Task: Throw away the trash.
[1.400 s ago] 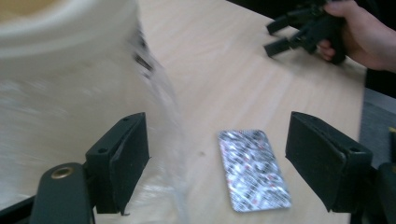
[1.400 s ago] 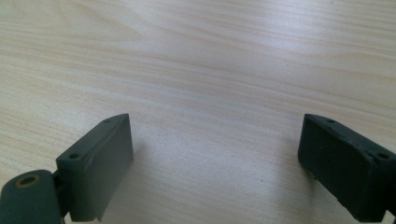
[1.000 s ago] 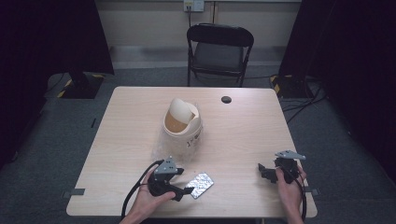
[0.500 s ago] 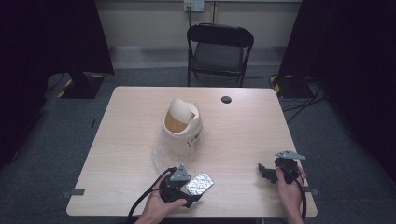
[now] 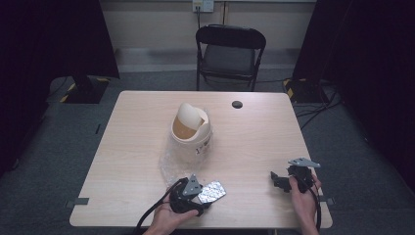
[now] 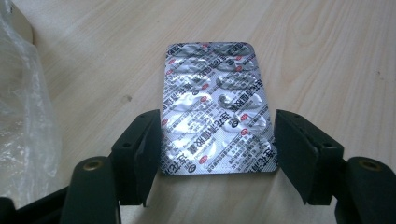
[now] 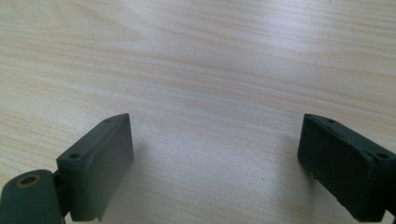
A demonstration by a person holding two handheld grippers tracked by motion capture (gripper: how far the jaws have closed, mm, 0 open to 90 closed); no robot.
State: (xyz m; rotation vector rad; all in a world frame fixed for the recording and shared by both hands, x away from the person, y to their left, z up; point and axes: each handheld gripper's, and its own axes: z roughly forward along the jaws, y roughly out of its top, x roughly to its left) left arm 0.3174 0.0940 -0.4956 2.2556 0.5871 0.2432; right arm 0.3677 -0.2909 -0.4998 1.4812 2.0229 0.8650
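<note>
Straddling the blister pack (image 6: 214,109) with jaws wide and nothing gripped, the left gripper (image 6: 215,149) risks sliding the flat foil instead of pinching it.

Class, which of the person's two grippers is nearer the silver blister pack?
Left. The left gripper has its open jaws on either side of the blister pack; the right gripper rests well off to the pack's right.

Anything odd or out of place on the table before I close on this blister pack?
Mostly no. The blister pack lies flat between the open left gripper jaws, some pockets crushed. The bin stands upright, its swing lid tilted, with crumpled clear plastic at its base.
</note>
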